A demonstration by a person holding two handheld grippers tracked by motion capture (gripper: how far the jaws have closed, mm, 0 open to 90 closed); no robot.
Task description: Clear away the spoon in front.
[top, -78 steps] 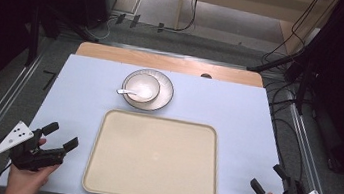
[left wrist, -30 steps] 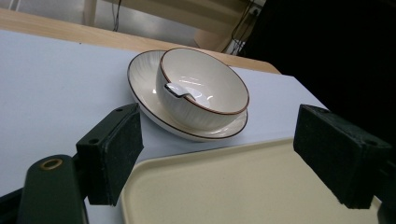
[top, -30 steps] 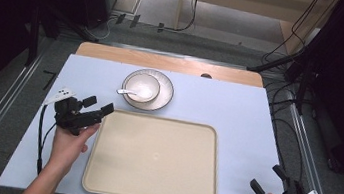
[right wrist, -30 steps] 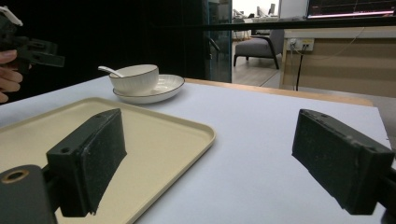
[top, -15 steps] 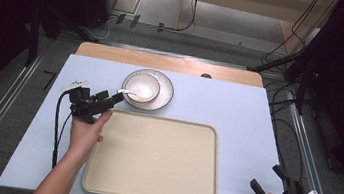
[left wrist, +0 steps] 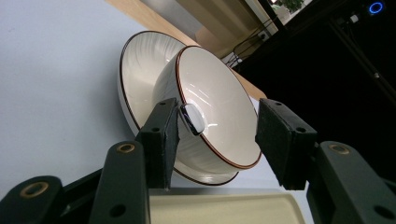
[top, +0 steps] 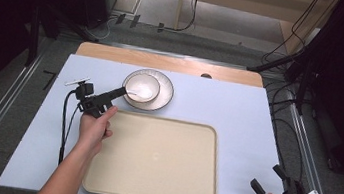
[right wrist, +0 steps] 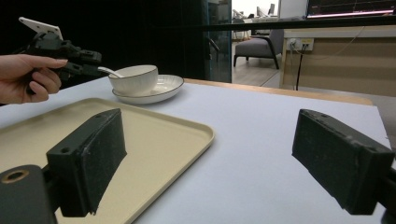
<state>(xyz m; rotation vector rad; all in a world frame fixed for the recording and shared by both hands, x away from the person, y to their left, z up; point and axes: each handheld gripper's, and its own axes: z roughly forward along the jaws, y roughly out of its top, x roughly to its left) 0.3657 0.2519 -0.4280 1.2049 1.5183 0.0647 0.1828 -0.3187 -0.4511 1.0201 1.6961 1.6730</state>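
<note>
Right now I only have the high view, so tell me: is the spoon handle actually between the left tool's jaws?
Observer: Yes. In the left gripper view the spoon handle has its tip between the jaws of the left tool, which have just been closing. It sits close against one pad; the other pad stands clear.
Operator: How does the handle lie?
Observer: In the right gripper view it slants up over the rim of the bowl, above the plate.
Operator: And the right tool?
Observer: The right tool has wide-open jaws with nothing between them, by the corner of the tray.
</note>
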